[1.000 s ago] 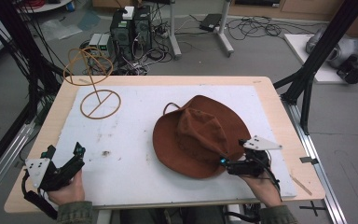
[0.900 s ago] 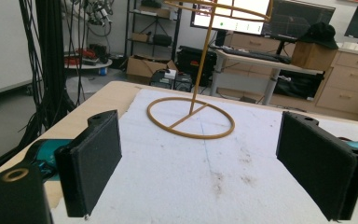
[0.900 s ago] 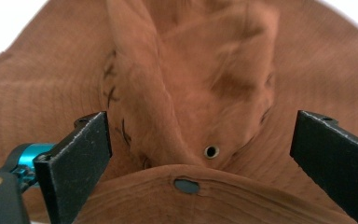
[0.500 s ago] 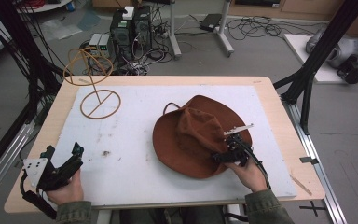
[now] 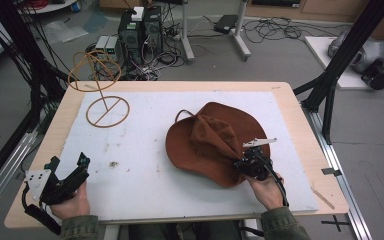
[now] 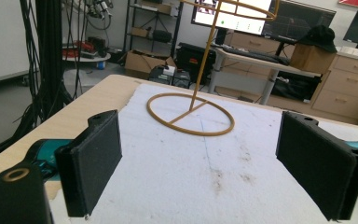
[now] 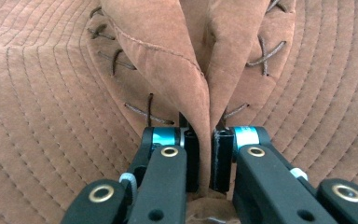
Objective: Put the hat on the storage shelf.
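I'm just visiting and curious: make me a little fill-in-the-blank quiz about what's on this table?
1. The right gripper is shut on a fold of the brown ____.
2. The left gripper has its jaws ____, with nothing between them.
3. The wire stand sits at the table's far ____ corner.
4. The stand's base is shaped like a ____.

Missing words: hat; open; left; ring

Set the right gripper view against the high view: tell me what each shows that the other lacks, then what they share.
Right gripper view alone: the dark cross stitches along the crown's base and the quilted rings of stitching on the brim.

High view alone: the gold wire hat stand, the white foam mat, the left gripper open over the mat, and both of the person's hands.

Both: the brown suede wide-brimmed hat and the right gripper, shut on a pinched fold of the hat's crown.
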The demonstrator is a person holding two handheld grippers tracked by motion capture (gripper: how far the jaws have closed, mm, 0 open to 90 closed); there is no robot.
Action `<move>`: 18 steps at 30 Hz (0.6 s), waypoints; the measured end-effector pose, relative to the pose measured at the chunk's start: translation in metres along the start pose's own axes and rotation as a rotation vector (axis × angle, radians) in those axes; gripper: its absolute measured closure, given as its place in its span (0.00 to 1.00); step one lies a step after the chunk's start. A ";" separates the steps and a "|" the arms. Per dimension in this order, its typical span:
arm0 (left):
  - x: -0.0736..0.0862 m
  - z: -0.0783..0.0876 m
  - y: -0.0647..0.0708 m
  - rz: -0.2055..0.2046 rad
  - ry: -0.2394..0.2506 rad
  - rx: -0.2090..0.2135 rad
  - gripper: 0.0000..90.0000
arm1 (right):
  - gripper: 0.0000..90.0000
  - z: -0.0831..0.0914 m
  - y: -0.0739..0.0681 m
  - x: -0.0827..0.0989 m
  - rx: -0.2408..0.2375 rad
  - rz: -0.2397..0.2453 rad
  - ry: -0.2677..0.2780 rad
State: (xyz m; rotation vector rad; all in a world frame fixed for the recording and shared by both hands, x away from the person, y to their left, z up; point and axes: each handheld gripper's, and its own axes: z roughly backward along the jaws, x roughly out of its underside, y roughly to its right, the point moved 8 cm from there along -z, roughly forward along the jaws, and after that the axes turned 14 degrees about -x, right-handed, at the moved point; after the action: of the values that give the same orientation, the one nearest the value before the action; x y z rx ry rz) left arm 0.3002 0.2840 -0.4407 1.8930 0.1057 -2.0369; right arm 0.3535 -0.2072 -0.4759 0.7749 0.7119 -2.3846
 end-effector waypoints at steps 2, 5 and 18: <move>0.000 0.000 -0.001 0.003 -0.001 -0.002 0.16 | 0.97 0.001 0.000 0.000 -0.006 -0.007 0.010; 0.000 0.000 -0.001 0.002 -0.002 -0.001 0.16 | 0.97 0.002 0.000 0.001 -0.010 0.002 0.045; 0.001 -0.001 -0.003 0.009 -0.004 -0.002 0.16 | 0.97 0.042 -0.013 -0.027 -0.045 0.066 0.382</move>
State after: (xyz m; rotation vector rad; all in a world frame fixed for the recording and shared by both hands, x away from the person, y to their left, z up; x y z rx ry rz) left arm 0.3001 0.2872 -0.4424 1.8846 0.0981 -2.0342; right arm 0.3490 -0.2147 -0.4250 1.2327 0.8704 -2.1744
